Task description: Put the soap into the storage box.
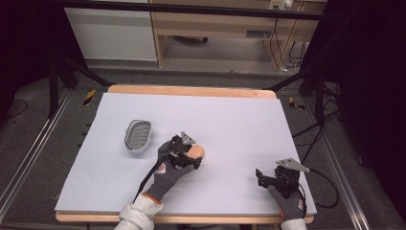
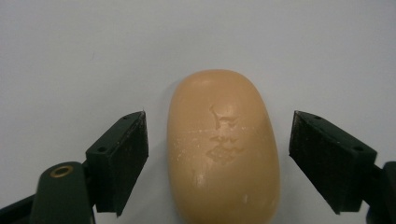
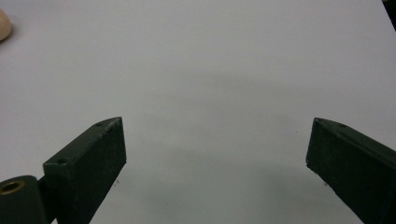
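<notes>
A tan oval bar of soap (image 1: pixel 197 151) lies flat on the white table sheet (image 1: pixel 234 120), left of the middle. My left gripper (image 1: pixel 192 157) is over it, held by a gloved hand. In the left gripper view the soap (image 2: pixel 223 144) lies between the two black jaws of the left gripper (image 2: pixel 219 117), with a gap on each side, so the pads are not touching it. My right gripper (image 1: pixel 259 176) rests near the front right of the sheet, pointing left. Its jaws (image 3: pixel 217 123) stand wide apart over bare sheet, and the soap (image 3: pixel 3 23) peeks in at the top left corner.
A grey oval soap dish (image 1: pixel 138 135) with a slotted floor sits on the sheet just left of the left gripper. The sheet covers a wooden table whose edge (image 1: pixel 191 90) shows at the back. Black stands and cables flank the table on both sides.
</notes>
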`<state>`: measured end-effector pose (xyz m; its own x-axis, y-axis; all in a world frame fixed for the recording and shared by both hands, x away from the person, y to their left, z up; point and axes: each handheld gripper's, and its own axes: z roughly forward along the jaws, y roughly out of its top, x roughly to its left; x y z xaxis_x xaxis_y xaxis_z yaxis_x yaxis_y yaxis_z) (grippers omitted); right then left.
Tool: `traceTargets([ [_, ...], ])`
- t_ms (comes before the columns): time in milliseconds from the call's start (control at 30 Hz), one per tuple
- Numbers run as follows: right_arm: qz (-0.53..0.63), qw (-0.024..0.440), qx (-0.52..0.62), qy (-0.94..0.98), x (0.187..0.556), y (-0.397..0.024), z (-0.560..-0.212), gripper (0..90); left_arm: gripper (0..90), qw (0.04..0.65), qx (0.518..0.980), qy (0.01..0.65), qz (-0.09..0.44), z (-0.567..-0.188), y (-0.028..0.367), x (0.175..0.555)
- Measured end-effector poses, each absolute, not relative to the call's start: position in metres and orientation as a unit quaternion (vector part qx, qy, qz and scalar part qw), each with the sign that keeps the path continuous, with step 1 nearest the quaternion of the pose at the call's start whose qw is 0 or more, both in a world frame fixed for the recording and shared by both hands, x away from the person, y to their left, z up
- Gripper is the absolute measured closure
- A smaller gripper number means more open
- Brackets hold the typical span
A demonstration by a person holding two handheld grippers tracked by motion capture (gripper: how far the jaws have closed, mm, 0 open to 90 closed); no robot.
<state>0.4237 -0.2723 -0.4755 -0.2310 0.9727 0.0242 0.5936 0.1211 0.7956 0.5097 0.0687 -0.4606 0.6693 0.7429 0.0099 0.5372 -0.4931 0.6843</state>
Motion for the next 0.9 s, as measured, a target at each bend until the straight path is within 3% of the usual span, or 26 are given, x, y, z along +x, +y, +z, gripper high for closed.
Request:
traceTargets([
  [533, 0.353, 0.266, 0.559, 0.702, 0.424, -0.272, -0.476, 5.1, 29.4, 0.311, 0.861, 0.377, 0.143, -0.472, 0.062, 0.515],
  [900, 0.354, 0.265, 0.560, 0.701, 0.424, -0.272, -0.475, 5.1, 30.2, 0.301, 0.863, 0.381, 0.135, -0.471, 0.061, 0.518],
])
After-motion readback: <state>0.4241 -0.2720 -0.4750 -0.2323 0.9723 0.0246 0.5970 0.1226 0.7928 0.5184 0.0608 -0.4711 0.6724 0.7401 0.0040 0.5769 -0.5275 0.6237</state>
